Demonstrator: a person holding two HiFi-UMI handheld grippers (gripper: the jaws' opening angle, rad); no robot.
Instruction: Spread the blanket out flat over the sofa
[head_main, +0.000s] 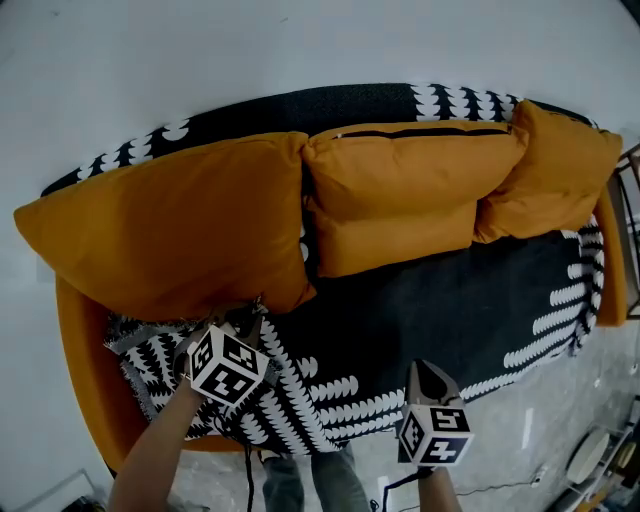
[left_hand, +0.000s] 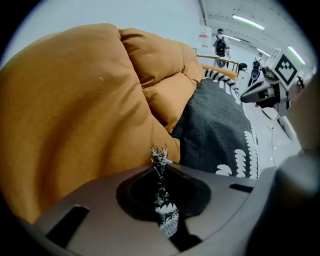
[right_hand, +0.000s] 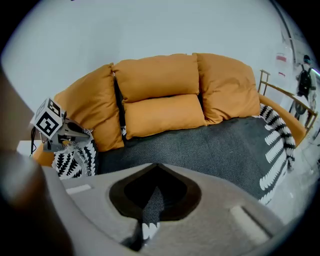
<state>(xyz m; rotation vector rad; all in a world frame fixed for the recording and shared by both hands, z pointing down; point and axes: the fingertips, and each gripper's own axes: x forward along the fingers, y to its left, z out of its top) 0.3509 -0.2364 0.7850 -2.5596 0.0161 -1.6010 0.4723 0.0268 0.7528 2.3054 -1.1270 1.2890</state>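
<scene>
A dark grey blanket (head_main: 450, 300) with white leaf patterns lies over the seat of an orange sofa (head_main: 78, 350) and over its back. Its patterned left end is bunched (head_main: 150, 365) below the left cushion (head_main: 170, 235). My left gripper (head_main: 243, 328) is there, shut on a fringed strip of the blanket (left_hand: 161, 192). My right gripper (head_main: 425, 378) is at the sofa's front edge, shut on the blanket's hem (right_hand: 150, 207). In the right gripper view, the left gripper (right_hand: 75, 132) shows beside the bunched cloth (right_hand: 75, 160).
Three orange cushions lean on the sofa back: the left one, a middle cushion (head_main: 400, 190) and a right cushion (head_main: 555, 170). A metal frame (head_main: 630, 200) stands past the sofa's right end. A person with a backpack (left_hand: 220, 44) stands far off. A cable (head_main: 500, 488) lies on the floor.
</scene>
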